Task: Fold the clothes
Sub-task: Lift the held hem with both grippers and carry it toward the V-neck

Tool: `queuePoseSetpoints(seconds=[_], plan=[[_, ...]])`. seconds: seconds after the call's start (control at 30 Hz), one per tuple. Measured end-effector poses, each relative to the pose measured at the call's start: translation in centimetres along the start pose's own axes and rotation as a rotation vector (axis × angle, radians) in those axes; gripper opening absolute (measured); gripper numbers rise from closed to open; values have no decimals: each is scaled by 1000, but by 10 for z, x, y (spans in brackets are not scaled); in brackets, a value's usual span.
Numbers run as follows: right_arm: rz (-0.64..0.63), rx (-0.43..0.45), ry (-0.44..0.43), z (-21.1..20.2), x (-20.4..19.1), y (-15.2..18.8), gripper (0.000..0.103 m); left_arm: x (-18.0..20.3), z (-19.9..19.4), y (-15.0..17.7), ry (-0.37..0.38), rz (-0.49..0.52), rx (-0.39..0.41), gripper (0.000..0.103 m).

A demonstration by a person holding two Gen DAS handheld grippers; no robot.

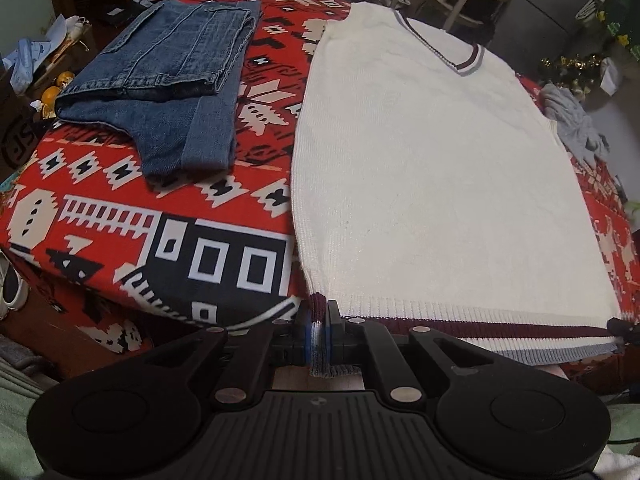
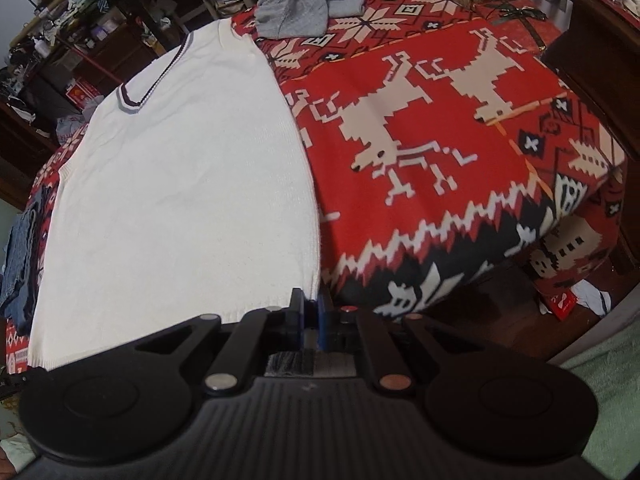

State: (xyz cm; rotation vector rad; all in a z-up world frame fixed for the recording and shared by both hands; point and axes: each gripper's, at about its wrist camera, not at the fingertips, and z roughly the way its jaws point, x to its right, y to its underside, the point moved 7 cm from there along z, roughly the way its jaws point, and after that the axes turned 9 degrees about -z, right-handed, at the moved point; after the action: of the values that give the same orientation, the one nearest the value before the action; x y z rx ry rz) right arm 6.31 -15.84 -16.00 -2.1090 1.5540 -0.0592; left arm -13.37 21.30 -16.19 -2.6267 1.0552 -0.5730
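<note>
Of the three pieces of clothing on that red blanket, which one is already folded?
The blue jeans, lying doubled over. The white knit vest lies spread flat, its hem pinched at both corners, and the grey garment is a crumpled heap.

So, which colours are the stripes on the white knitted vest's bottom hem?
Maroon and grey stripes on the white knitted vest's hem; best in the left wrist view.

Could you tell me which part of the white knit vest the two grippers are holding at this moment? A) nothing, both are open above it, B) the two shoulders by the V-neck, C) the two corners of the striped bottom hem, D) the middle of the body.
C: the left gripper and right gripper are each shut on a hem corner of the white vest, which lies flat on the blanket.
</note>
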Motion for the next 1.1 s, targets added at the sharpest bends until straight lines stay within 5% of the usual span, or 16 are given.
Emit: queuePoseSetpoints(seconds=[0.6, 0.83, 1.0, 1.1], plan=[[-13, -5, -16, 4, 13, 18, 7, -10, 20, 11, 18, -10, -47, 7], [32, 3, -97, 0, 23, 19, 19, -23, 18, 10, 54, -55, -47, 28], [46, 8, -142, -2, 28, 22, 20, -31, 15, 10, 101, -99, -51, 30], [57, 10, -181, -2, 29, 25, 30, -35, 12, 9, 128, -119, -49, 31]])
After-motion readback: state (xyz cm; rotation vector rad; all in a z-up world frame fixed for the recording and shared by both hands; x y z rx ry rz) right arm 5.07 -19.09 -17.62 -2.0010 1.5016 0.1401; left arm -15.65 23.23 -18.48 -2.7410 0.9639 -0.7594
